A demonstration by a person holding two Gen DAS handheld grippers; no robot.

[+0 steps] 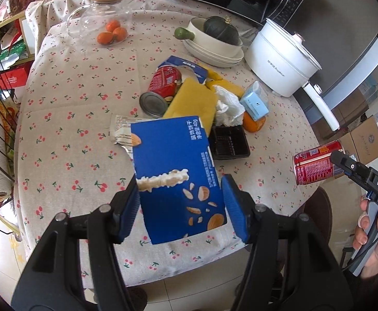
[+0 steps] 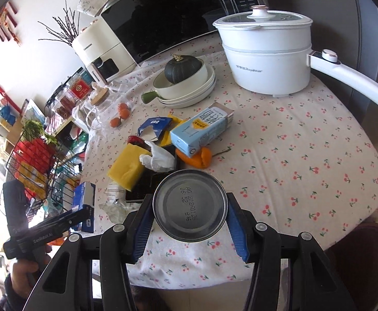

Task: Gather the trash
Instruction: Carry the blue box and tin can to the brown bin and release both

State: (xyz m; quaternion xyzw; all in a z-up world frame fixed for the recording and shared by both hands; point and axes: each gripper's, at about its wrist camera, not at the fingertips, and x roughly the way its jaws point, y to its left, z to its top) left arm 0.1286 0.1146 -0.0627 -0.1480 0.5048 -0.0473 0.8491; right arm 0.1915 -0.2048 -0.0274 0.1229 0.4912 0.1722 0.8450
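A blue biscuit box (image 1: 178, 171) hangs above the cherry-print tablecloth (image 1: 67, 134), with my left gripper (image 1: 180, 181) shut on it, blue pads against its sides. At the right edge of the left wrist view, my right gripper (image 1: 339, 159) holds a red drink can (image 1: 315, 162) off the table's rim. In the right wrist view that can (image 2: 190, 206) shows its silver bottom between the right gripper's (image 2: 189, 197) pads. On the table lies a trash pile: another red can (image 1: 163, 88), a yellow packet (image 1: 191, 103), white tissue (image 1: 227, 106), a light blue carton (image 1: 255, 102) and a black tray (image 1: 230, 142).
A white electric pot (image 2: 266, 51) with a long handle stands at the back right. Stacked bowls (image 2: 186, 88) hold a dark squash. A microwave (image 2: 168, 13), a glass jar (image 1: 101, 15) beside tangerines (image 1: 111, 33), and a wire basket (image 2: 38, 165) at the left ring the table.
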